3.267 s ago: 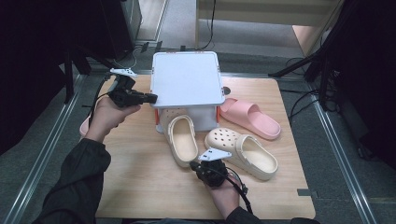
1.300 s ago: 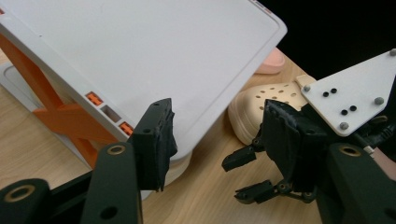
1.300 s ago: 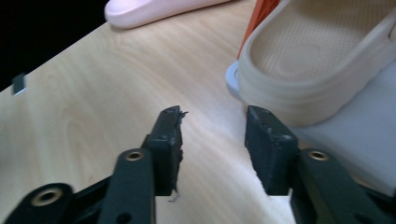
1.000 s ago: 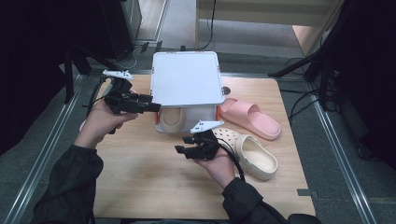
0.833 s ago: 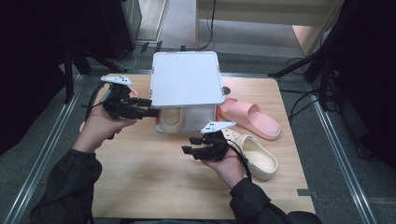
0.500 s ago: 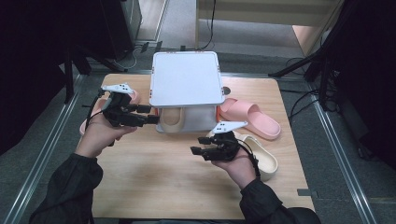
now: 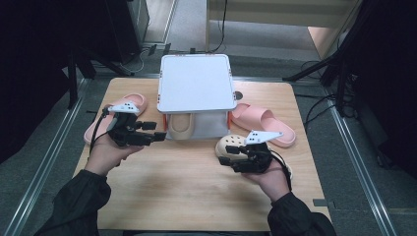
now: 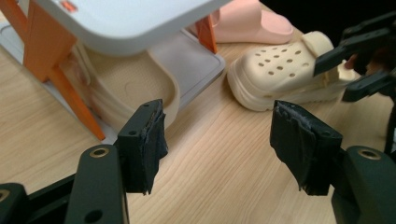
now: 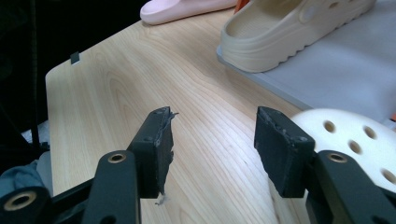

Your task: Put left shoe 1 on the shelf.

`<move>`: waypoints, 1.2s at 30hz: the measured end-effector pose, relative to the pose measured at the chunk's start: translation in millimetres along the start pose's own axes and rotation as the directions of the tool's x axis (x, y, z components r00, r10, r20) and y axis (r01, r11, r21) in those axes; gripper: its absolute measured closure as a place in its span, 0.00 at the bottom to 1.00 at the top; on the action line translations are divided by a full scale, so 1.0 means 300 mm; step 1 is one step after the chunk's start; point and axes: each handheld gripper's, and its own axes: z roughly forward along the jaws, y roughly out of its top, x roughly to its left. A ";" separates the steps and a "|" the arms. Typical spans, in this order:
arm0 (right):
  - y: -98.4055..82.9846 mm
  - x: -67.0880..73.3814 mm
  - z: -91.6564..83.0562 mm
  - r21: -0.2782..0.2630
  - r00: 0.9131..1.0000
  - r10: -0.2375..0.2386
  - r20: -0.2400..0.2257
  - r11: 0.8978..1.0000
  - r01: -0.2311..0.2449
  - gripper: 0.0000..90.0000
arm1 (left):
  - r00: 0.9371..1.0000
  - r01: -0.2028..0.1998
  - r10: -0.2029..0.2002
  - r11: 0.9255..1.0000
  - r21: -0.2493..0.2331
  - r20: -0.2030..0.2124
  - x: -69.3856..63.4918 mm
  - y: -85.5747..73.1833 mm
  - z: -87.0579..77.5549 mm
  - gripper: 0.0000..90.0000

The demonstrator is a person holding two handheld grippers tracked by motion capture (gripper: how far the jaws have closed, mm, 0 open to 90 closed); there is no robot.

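Nearest the person, the right tool (image 7: 228,155) hangs spread and empty, its jaws having just been opening, just beside the perforated cream clog (image 7: 231,145) on the bench (image 7: 187,196). Left of the clog, the left tool (image 7: 160,136) is also spread, holding nothing. Beyond the clog, a beige slide (image 7: 181,127) lies on the lower tier of the white rack (image 7: 195,83).

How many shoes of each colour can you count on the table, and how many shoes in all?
Pink slides: 2, one left of the rack, one right of it.
Cream slide: 1, on the rack's lower shelf.
Cream clog with holes: 1, by the right gripper.
Total: 4 shoes.
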 end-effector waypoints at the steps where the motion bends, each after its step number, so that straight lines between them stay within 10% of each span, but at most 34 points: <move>1: -0.004 -0.006 -0.012 -0.003 1.000 -0.001 0.001 1.000 0.001 0.53 | 1.000 0.000 0.000 1.000 0.006 -0.003 0.001 -0.011 0.002 0.40; 18: -0.073 -0.078 -0.160 -0.050 0.995 0.042 0.087 0.998 -0.038 0.56 | 0.999 -0.029 0.029 0.999 0.021 -0.029 -0.007 -0.134 0.055 0.40; 36: -0.151 -0.073 -0.216 -0.060 0.977 0.122 0.176 0.992 -0.113 0.58 | 0.997 -0.078 0.077 0.995 0.061 0.017 -0.004 -0.084 0.173 0.41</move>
